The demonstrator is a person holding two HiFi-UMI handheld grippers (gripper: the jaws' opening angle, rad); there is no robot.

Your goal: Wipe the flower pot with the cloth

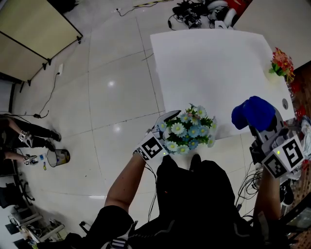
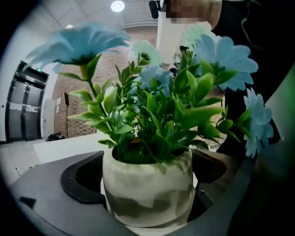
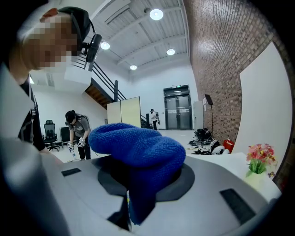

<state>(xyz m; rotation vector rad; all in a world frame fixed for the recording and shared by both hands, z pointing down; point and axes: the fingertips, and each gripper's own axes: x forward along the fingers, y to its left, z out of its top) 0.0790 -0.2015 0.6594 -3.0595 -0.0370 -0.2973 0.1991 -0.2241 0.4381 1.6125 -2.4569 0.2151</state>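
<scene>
My left gripper (image 1: 163,127) is shut on a white, grey-mottled flower pot (image 2: 147,191) that holds green leaves and pale blue flowers (image 1: 189,130). The pot hangs lifted at the near edge of the white table (image 1: 214,73); both jaws press its sides in the left gripper view. The flowers hide the pot itself in the head view. My right gripper (image 1: 265,129) is shut on a bunched blue cloth (image 1: 253,113), raised at the table's right front. In the right gripper view the blue cloth (image 3: 138,152) bulges over the jaws. Cloth and pot are apart.
A small pot of pink and red flowers (image 1: 282,64) stands at the table's far right edge. Cables and gear (image 1: 204,12) lie on the floor beyond the table. A small bin (image 1: 58,157) and another person (image 1: 19,136) are at the left. Folding panels (image 1: 34,34) stand top left.
</scene>
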